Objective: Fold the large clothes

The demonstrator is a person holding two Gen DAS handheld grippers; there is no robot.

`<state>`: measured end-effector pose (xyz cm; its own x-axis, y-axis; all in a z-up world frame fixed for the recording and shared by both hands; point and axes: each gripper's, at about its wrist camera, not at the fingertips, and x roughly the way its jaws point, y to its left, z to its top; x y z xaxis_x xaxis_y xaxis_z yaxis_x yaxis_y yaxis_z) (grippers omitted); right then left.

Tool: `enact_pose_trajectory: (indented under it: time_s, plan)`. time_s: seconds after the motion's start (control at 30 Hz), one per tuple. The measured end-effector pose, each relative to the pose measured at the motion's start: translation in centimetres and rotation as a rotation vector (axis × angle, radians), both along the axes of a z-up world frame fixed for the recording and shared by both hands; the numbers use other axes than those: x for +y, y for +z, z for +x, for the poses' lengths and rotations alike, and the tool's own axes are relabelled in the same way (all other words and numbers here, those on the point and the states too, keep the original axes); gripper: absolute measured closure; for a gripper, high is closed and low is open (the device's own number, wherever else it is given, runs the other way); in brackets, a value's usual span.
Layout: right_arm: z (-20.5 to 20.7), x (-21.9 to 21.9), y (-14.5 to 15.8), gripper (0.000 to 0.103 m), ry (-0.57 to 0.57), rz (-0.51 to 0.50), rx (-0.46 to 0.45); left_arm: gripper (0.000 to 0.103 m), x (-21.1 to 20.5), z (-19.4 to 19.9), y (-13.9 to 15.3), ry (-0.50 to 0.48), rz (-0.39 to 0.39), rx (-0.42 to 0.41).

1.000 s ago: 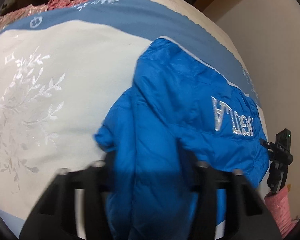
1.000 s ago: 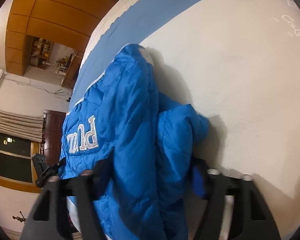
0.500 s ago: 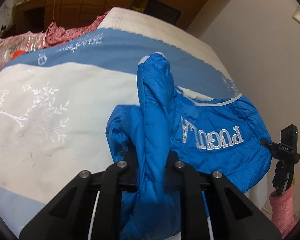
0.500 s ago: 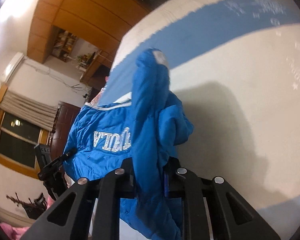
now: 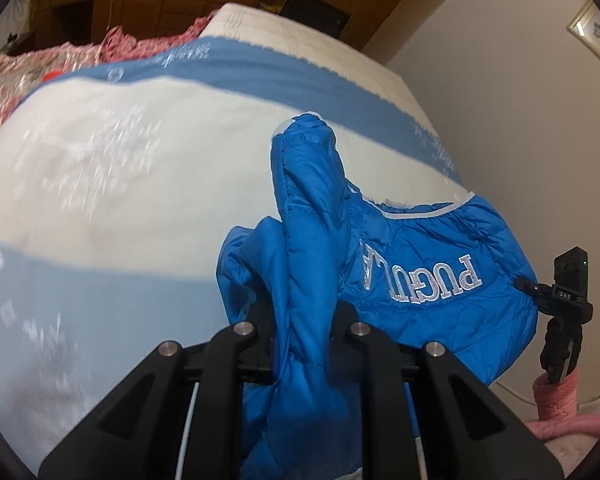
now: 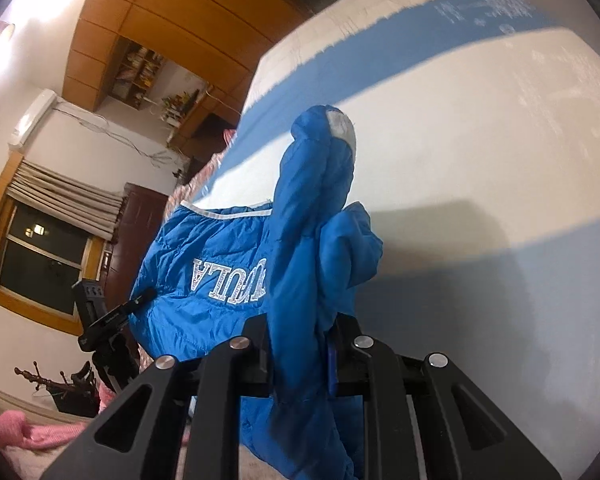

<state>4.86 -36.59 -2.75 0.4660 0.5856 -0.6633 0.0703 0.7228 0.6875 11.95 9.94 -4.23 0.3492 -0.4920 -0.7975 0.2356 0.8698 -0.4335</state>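
Note:
A bright blue puffer jacket (image 5: 428, 256) with silver "PUGULA" lettering hangs lifted above the bed. My left gripper (image 5: 302, 332) is shut on a fold of its blue fabric, which rises in a ridge between the fingers. My right gripper (image 6: 302, 340) is shut on another fold of the same jacket (image 6: 204, 248). The jacket's white-trimmed hem sags between the two grips. A grey-white cuff (image 6: 342, 126) tops the ridge in the right wrist view.
The bed (image 5: 120, 184) has a white and blue cover with a pale floral print. Pink bedding (image 5: 28, 72) lies at its far left. A black tripod device (image 5: 564, 304) stands at the bed's edge, also in the right wrist view (image 6: 100, 320). A wall (image 5: 500, 100) is close by.
Both grippers closed on the jacket's folds and lifted it off the bed. The jacket now hangs higher, and the lettering has turned into view.

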Motion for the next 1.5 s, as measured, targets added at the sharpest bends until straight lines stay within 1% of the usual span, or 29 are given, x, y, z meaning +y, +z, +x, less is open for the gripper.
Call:
enact_pose_trajectory:
  time_s: [0.13,0.2,0.27,0.3,0.37,0.43,0.47,0.57,0.87,1.1,1.37,1.43,1.5]
  plan:
    - [-2.2,0.2,-2.8,0.085,-0.017,0.005,0.067,0.088,0.7,-2.6,-2.5,0.019,0.024,0.041]
    - [-2.2,0.4,-4.2,0.085,-0.027,-0.007,0.099,0.087,0.6,-3.1,-4.5,0.023,0.079,0.046]
    - [-1.9,0.5,-5.8,0.085,-0.040,-0.061,0.125,0.085,0.4,-3.2,-6.3,0.027,0.137,0.045]
    - [-1.7,0.5,-6.4,0.085,-0.045,-0.073,0.133,0.082,0.4,-3.2,-6.9,0.033,0.153,0.042]
    - [-1.6,0.2,-7.7,0.084,-0.066,-0.074,0.151,0.078,0.8,-3.0,-8.3,0.049,0.164,0.053]
    - [-1.6,0.1,-9.0,0.084,-0.082,-0.071,0.164,0.071,1.2,-3.4,-9.5,0.057,0.167,0.069]
    - [-1.6,0.1,-9.7,0.082,-0.089,-0.074,0.171,0.069,1.3,-3.4,-10.3,0.059,0.169,0.071]
    - [-2.1,0.4,-11.2,0.080,-0.102,-0.075,0.173,0.063,1.0,-3.5,-11.1,0.051,0.182,0.044]
    - [-3.2,0.1,-13.8,0.076,-0.137,-0.049,0.160,0.060,0.7,-3.4,-11.7,0.053,0.199,0.020]
    - [-4.3,0.2,-14.2,0.074,-0.144,-0.079,0.132,0.058,0.4,-4.1,-11.9,0.074,0.202,-0.006]
    - [-5.5,0.4,-14.4,0.073,-0.165,-0.079,0.091,0.057,-0.1,-4.7,-12.2,0.089,0.228,-0.039]
    - [-5.7,0.4,-14.3,0.073,-0.166,-0.081,0.090,0.057,-0.2,-4.7,-12.1,0.102,0.226,-0.028]
    - [-6.0,0.2,-13.7,0.069,-0.169,-0.086,0.092,0.057,0.2,-4.4,-11.5,0.117,0.216,0.001]
